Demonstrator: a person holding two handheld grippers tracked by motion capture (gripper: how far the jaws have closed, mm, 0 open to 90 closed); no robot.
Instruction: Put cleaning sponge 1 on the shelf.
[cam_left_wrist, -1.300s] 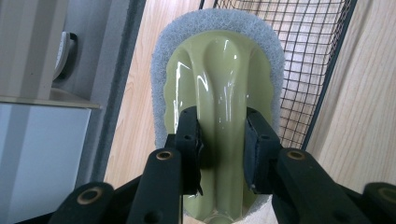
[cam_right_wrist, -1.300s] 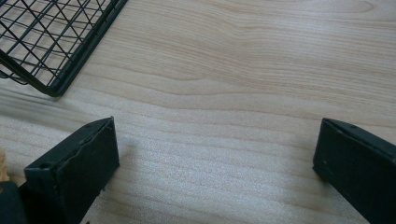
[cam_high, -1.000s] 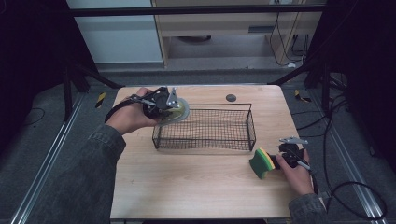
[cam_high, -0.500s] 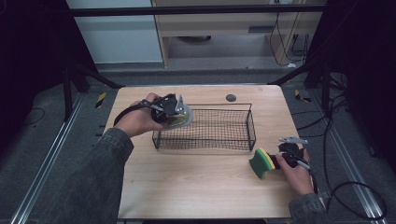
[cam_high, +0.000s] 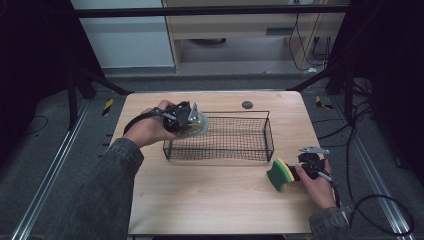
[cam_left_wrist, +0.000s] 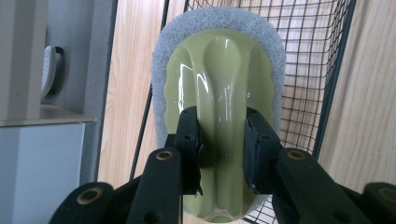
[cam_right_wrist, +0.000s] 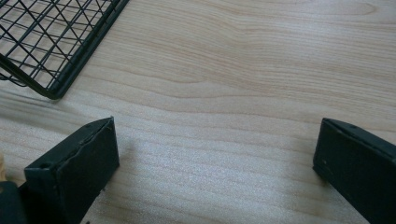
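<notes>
Tabletop (cam_high: 210, 200) of pale wood, with a black wire basket (cam_high: 220, 139) standing near its middle, long side running left to right.

Left hand-held gripper (cam_high: 187, 119) — held over the basket's left end, at the rim. Its jaws are clamped on a pale green scrubber (cam_high: 196, 127). In the left gripper view the two black pads (cam_left_wrist: 189, 140) pinch the raised glossy ridge of the scrubber (cam_left_wrist: 219, 93) from either side; a grey-white scouring pad rings the green plastic body. Behind it the basket's mesh (cam_left_wrist: 308, 70) and dark rim wire are seen, with wood grain beyond.

Right hand-held gripper (cam_high: 300, 170) — low near the tabletop's right front, apart from the basket's right end. A green and yellow sponge (cam_high: 279, 174) sits just at its tip in the high view; whether it touches the jaws I cannot tell from there. In the right gripper view the jaws stand wide apart with bare wood between them, and a corner of the basket (cam_right_wrist: 51, 46) lies at upper left.

Small dark round disc (cam_high: 247, 105) rests on the tabletop behind the basket, near the far edge.
</notes>
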